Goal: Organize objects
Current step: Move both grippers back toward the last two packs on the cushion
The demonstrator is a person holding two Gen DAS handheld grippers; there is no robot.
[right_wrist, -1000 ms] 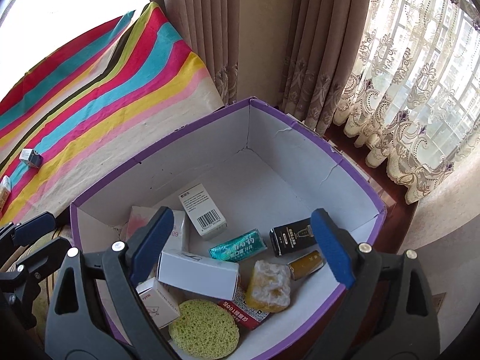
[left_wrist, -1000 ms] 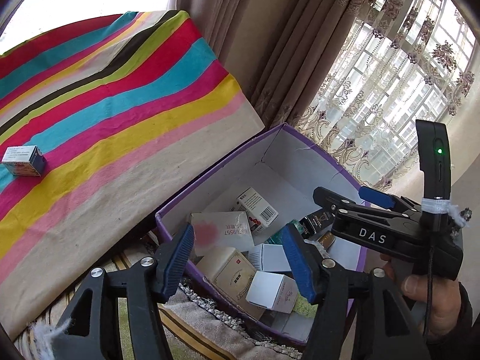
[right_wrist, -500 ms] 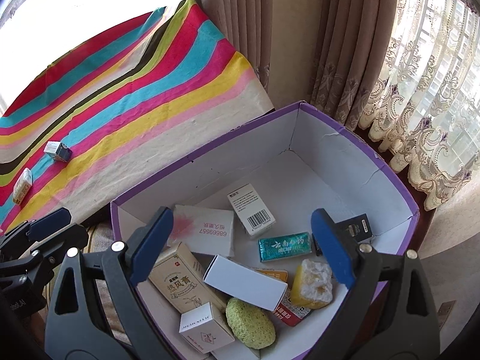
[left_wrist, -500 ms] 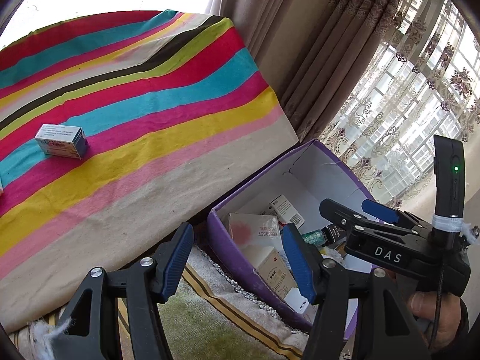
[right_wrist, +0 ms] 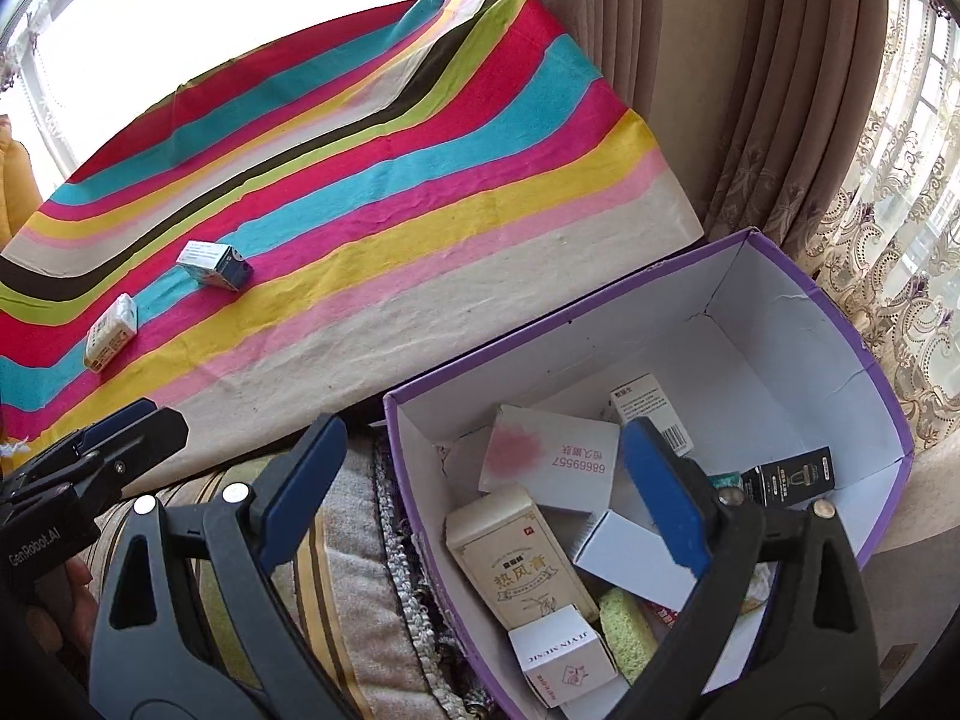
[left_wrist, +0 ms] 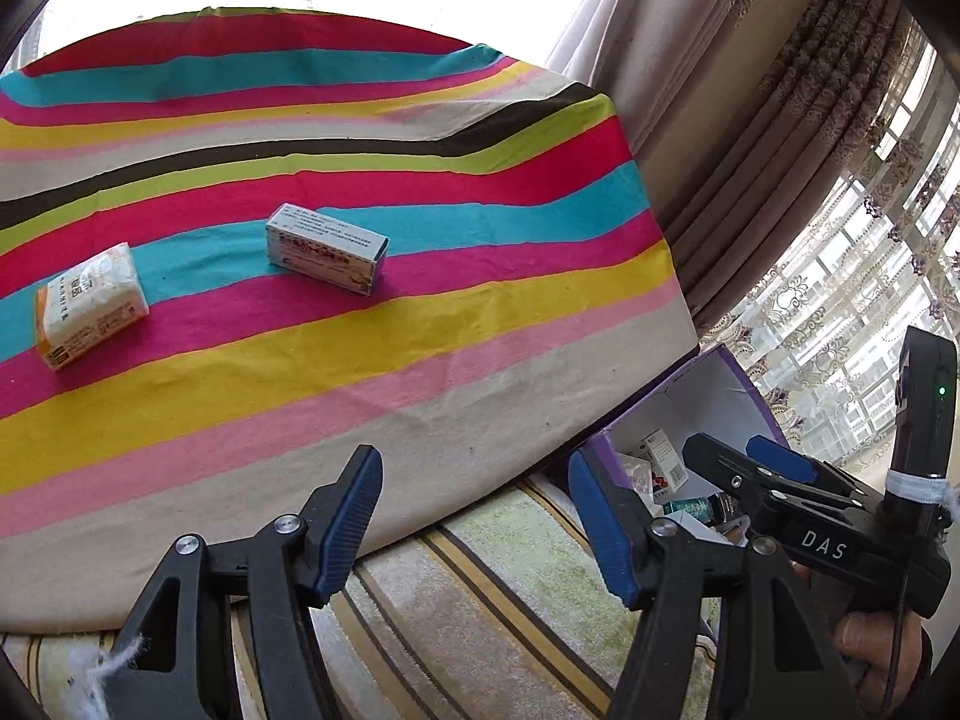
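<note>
Left gripper [left_wrist: 474,516] is empty, jaws opening, low over the striped cloth [left_wrist: 360,360]. Right gripper [right_wrist: 480,492] is spread wide, empty, above the purple box [right_wrist: 852,360] at lower right. Blue-white carton [left_wrist: 327,249] and tissue pack [left_wrist: 90,306] lie on the cloth at mid left.

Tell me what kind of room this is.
Most likely a room in a home: floor-length curtains with lace sheers at a window, a striped cloth over furniture, and a purple box of household items.
</note>
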